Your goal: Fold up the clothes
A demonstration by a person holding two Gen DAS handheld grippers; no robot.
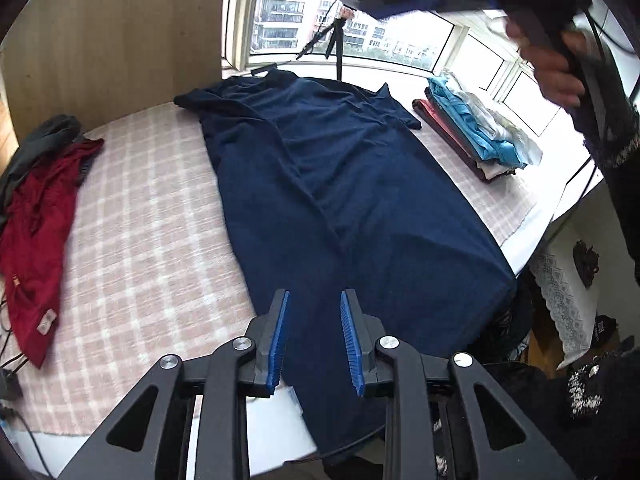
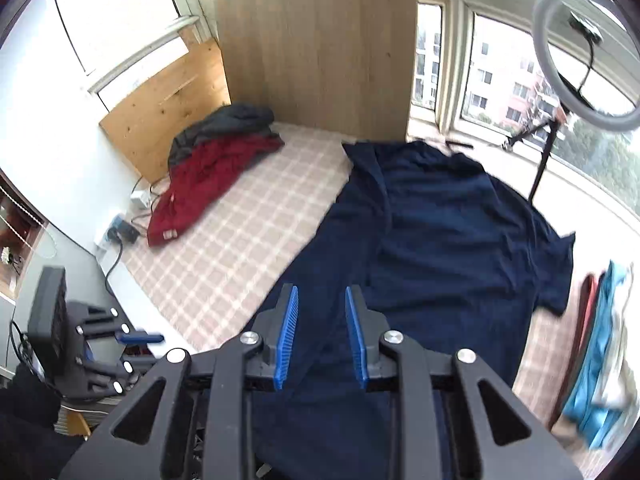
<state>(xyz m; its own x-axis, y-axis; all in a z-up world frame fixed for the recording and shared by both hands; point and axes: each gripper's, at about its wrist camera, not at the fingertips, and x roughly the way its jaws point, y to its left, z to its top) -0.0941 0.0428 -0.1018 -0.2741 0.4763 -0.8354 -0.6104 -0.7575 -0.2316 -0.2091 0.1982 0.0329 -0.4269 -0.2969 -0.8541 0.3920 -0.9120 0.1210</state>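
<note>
Blue-padded fingers (image 1: 279,344) of the left gripper (image 1: 313,342) stand apart, holding nothing, above the near hem of a navy T-shirt (image 1: 332,184) spread flat on the checked bench (image 1: 152,216). Left lies a red garment (image 1: 36,224); right, a folded stack (image 1: 476,128). Right gripper (image 2: 321,336) likewise open and empty over the shirt.

Bare checked blanket (image 1: 152,216) at nine o'clock leaves me room to pass. The red garment (image 1: 36,220) blocks the far left, the folded stack (image 1: 476,128) crowds two o'clock, the tripod (image 1: 339,52) stands at twelve.
</note>
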